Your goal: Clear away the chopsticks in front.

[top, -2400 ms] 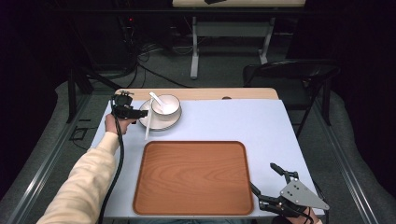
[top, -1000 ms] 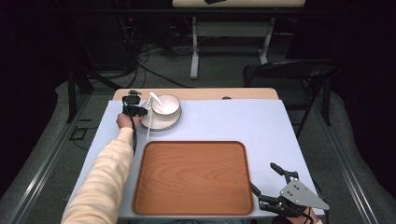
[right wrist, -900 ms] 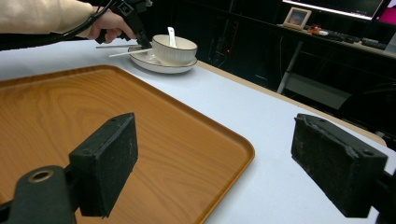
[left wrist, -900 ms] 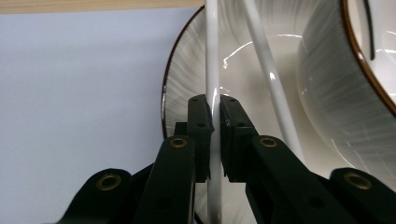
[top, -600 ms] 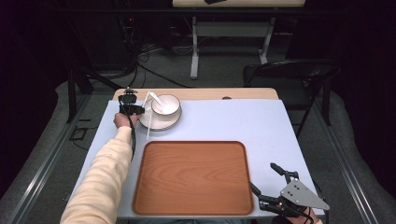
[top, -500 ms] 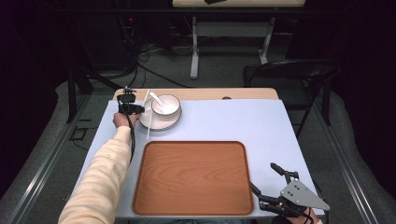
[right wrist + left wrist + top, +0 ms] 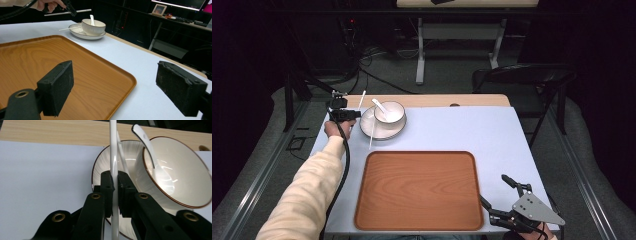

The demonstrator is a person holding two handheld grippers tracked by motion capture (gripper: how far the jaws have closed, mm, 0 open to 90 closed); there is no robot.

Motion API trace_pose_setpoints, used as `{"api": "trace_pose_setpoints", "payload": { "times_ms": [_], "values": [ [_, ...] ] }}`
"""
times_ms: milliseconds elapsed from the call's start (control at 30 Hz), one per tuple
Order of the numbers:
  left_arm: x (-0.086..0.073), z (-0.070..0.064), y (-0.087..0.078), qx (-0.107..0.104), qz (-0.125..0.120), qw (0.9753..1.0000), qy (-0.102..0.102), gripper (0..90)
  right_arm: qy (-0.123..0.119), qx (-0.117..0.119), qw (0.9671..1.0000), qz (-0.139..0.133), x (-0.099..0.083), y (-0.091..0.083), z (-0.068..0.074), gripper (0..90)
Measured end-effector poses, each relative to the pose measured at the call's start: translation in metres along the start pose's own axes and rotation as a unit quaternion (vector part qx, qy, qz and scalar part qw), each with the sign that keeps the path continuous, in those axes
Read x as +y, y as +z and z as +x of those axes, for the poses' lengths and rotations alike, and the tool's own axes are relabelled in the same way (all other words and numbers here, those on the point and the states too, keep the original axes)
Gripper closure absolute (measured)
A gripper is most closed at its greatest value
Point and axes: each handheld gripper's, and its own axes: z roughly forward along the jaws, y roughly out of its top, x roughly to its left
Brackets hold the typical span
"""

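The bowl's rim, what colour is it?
A thin brown line edges the cream bowl; it shows best in the left gripper view.

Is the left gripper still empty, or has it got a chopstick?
No, not empty: in the left gripper view the left gripper is shut on a white chopstick, beside the bowl.

The person wears a cream long sleeve (image 7: 304, 192). Both grippers are black, with brass-ringed pivot holes and flat, rough-faced pads. A black cable (image 7: 345, 165) trails from the left gripper (image 7: 343, 114); the right gripper (image 7: 502, 197) carries a grey three-cornered plate dotted with screws.
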Motion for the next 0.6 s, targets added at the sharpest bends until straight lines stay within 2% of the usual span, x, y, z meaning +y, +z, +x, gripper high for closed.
{"api": "trace_pose_setpoints", "payload": {
  "times_ms": [167, 200, 333, 433, 467, 500, 600],
  "values": [
    [-0.003, -0.003, -0.011, -0.002, -0.004, 1.0, 0.007, 84.1, -0.001, 0.001, 1.0, 0.002, 0.0, 0.0, 0.0, 14.0],
    [-0.005, -0.005, -0.018, -0.004, -0.008, 0.9999, 0.008, 84.1, -0.002, 0.002, 1.0, 0.001, 0.0, 0.0, 0.0, 14.0],
    [-0.008, -0.008, -0.029, -0.012, -0.017, 0.9998, 0.004, 84.1, -0.003, 0.0, 1.0, 0.0, 0.0, 0.0, 0.001, 14.0],
    [-0.014, -0.011, -0.038, -0.014, -0.025, 0.9996, 0.0, 84.1, -0.001, 0.0, 1.0, 0.0, 0.0, 0.0, 0.0, 14.0],
    [-0.02, -0.014, -0.046, -0.017, -0.031, 0.9994, 0.0, 84.1, -0.001, 0.001, 1.0, 0.001, 0.0, 0.0, 0.0, 14.0],
    [-0.02, -0.014, -0.046, -0.017, -0.031, 0.9994, 0.0, 84.1, -0.002, 0.001, 1.0, 0.001, 0.0, 0.0, 0.0, 14.0],
    [-0.03, -0.02, -0.057, -0.028, -0.036, 0.999, 0.0, 84.1, -0.002, 0.001, 1.0, 0.002, 0.0, 0.0, 0.0, 14.0]
  ]
}}
